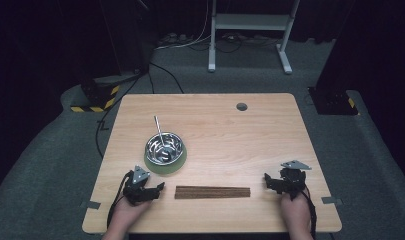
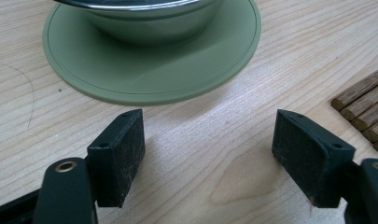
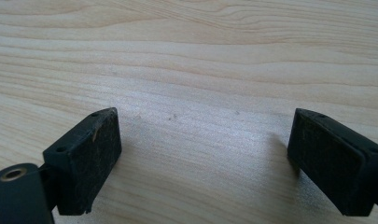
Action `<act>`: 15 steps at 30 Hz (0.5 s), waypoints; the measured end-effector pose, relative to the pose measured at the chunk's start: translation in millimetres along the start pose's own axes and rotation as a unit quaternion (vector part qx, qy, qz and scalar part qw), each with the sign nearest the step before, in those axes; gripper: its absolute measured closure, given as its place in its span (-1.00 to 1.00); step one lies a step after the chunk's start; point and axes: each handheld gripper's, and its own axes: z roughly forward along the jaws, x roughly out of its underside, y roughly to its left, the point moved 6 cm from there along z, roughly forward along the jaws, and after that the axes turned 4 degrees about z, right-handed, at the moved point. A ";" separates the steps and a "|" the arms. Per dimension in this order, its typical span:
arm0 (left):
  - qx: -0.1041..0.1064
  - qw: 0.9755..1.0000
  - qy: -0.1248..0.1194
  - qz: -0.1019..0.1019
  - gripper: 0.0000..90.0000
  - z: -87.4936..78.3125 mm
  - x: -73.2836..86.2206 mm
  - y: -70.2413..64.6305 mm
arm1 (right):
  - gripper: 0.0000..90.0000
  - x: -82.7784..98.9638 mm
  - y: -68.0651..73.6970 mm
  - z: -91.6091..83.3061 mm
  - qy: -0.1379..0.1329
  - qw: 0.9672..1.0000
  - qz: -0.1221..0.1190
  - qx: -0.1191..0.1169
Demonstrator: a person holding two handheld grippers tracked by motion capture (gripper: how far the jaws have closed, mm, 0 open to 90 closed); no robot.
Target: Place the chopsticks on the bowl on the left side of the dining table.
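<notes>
A steel bowl stands on a round green mat at the table's left middle, with a thin metal rod leaning out of it. A dark wooden slat mat lies flat near the front edge. My left gripper rests on the table just in front of the green mat, jaws wide apart over bare wood, with the bowl ahead and the slat mat's end at the right. My right gripper rests at the front right, open over bare wood.
The light wooden table has a round cable hole near its far edge. Beyond it are grey floor, a white stand's legs, cables and yellow-black striped bases. Both hands rest at the table's near edge.
</notes>
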 end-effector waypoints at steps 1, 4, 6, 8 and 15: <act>0.000 1.000 0.000 0.000 -0.42 0.0 0.0 0.0 | -0.79 0.0 0.0 0.0 0.000 1.000 0.000 0.000; -0.001 1.000 -0.004 -0.002 -0.38 -0.4 0.2 0.0 | -0.79 0.4 0.8 -1.7 0.009 1.000 0.003 -0.004; 0.000 1.000 -0.005 0.000 -0.36 -0.6 0.2 0.2 | -0.79 0.8 1.1 -1.7 0.010 1.000 0.006 -0.004; 0.005 1.000 -0.004 0.007 -0.32 -1.8 0.6 -0.5 | -0.79 0.8 1.1 -2.0 0.011 1.000 0.006 -0.005; 0.022 1.000 -0.008 0.021 -0.08 -3.8 0.8 -4.9 | -0.79 0.5 0.8 -1.7 0.010 1.000 0.004 -0.005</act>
